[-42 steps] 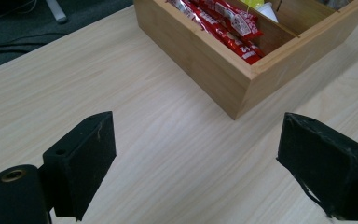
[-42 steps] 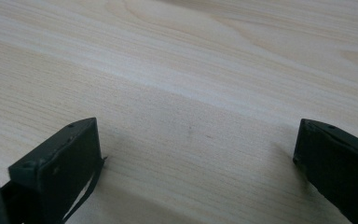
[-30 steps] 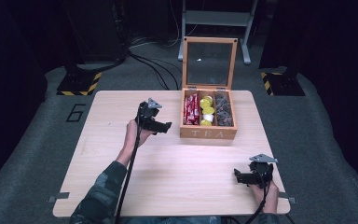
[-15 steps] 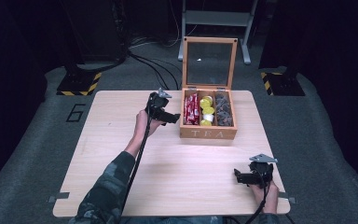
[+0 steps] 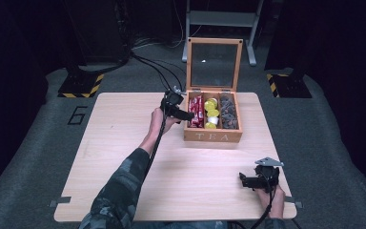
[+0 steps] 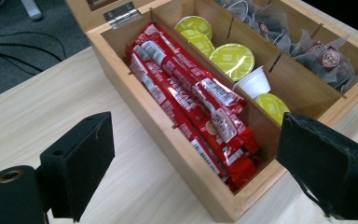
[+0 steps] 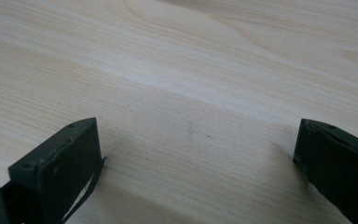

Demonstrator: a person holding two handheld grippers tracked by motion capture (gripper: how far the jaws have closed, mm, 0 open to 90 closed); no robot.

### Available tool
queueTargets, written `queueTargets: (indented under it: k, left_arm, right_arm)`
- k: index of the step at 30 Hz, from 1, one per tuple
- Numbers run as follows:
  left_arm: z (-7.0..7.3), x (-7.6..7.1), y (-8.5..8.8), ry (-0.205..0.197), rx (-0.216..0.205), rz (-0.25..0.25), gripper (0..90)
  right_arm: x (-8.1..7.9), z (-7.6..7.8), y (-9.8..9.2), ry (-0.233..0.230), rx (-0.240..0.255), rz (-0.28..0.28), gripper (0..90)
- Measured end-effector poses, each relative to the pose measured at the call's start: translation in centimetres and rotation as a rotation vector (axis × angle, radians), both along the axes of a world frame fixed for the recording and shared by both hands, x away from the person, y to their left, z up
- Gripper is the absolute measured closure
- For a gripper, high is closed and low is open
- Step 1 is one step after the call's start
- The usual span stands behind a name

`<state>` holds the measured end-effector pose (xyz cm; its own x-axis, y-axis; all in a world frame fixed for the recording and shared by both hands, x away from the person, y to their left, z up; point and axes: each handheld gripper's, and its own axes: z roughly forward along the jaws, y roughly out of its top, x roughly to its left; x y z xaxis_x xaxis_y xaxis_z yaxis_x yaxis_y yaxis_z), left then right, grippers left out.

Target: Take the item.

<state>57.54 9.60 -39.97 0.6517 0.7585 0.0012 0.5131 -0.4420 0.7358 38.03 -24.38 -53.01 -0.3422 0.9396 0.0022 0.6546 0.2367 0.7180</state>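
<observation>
High view, table: a pale wooden table (image 5: 124,143) on a grey carpeted floor, the person's two forearms coming in from the near edge.
High view, tea box: a wooden tea box (image 5: 213,136) sits toward the far right of the table, its glass-paned lid (image 5: 215,64) standing upright and open, "TEA" lettered on its front wall.
High view, contents: red sachets (image 5: 196,110) in the box's left compartment, yellow-lidded capsules (image 5: 212,112) in the middle one, dark tea bags (image 5: 228,112) in the right one.
High view, left gripper: the left gripper (image 5: 189,115) is stretched out at the box's left wall, its tip just beside the sachet compartment; cable trailing back along the camouflage sleeve.
High view, right gripper: the right gripper (image 5: 244,180) rests low near the table's near right corner, well apart from the box.
Left gripper view, claw: both black jaws stand wide apart, nothing between them.
Left gripper view, sachets: the red sachets (image 6: 193,102) lie lengthwise in the nearest compartment, straight ahead between the jaws; whether the jaws touch the box I cannot tell.
Left gripper view, neighbours: capsules (image 6: 231,59) beyond the divider, one white cup (image 6: 252,82) on its side among them, then tea bags (image 6: 317,51) farthest.
Right gripper view, claw: jaws spread wide over bare wood grain, holding nothing.
</observation>
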Motion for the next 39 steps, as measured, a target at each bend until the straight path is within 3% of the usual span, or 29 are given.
queueTargets:
  k: [13, 17, 23, 26, 31, 39]
  left_arm:
    - [-2.1, 1.4, -3.0, 0.018, 0.021, -0.008, 17.1]
    - [-2.7, 1.7, -3.5, 0.032, 0.012, -0.015, 27.1]
    - [-3.2, 2.1, -3.9, 0.034, 0.014, 0.015, 44.8]
    - [-3.4, 2.3, -3.9, 0.047, 0.011, 0.007, 48.6]
    - [-3.4, 2.7, -4.4, 0.040, 0.007, 0.030, 54.5]
    - [-4.2, 3.2, -4.9, 0.068, 0.013, 0.074, 64.6]
  right_arm:
    - [0.0, 0.0, 0.0, -0.003, -0.001, 0.006, 0.0]
    - [0.0, 0.0, 0.0, -0.005, -0.003, 0.008, 0.0]
    - [0.0, 0.0, 0.0, -0.003, -0.003, 0.008, 0.0]
    - [0.0, 0.0, 0.0, -0.004, -0.003, 0.007, 0.0]
    - [0.0, 0.0, 0.0, -0.004, -0.003, 0.009, 0.0]
    - [0.0, 0.0, 0.0, -0.007, -0.002, 0.019, 0.3]
